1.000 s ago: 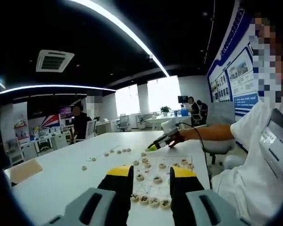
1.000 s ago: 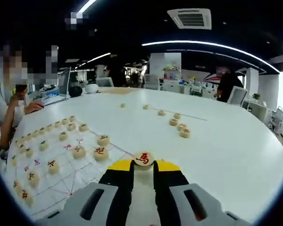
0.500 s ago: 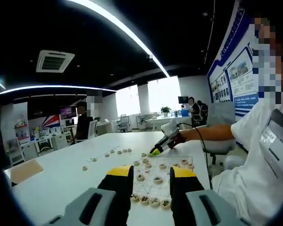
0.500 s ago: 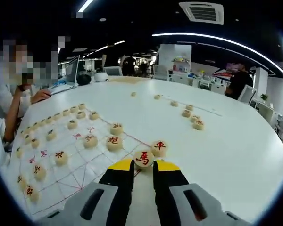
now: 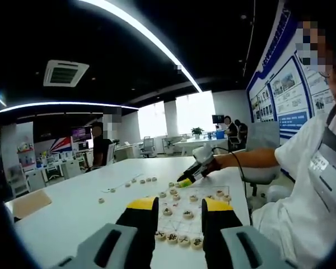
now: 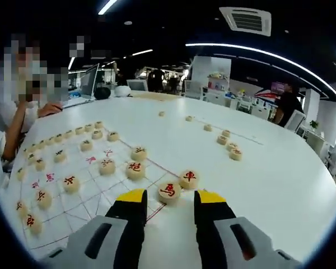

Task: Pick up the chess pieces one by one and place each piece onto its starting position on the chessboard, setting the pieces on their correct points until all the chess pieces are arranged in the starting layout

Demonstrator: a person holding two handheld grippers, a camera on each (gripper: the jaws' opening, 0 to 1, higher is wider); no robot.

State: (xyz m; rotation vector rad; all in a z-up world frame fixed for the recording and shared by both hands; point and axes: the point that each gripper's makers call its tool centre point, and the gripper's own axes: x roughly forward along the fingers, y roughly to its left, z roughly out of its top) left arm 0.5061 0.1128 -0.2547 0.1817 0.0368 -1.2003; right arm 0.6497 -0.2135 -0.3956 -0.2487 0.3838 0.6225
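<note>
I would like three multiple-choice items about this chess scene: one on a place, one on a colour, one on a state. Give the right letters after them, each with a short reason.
1. Where does the round cream piece with the red mark, between the right gripper's jaws, lie?
A. on the board's near edge line
B. stacked on another piece
C. on a chair

2. What colour are the right gripper's jaw tips?
A. blue
B. yellow
C. white

3. How does the right gripper stand?
A. shut on the piece
B. open, jaws apart beside the piece
C. shut on nothing

Answers:
1. A: the round cream piece with the red mark lies flat on the paper chessboard at its red edge line, beside another red-marked piece.
2. B: the right gripper has yellow caps on black jaws.
3. B: a gap shows on both sides of the piece.
</note>
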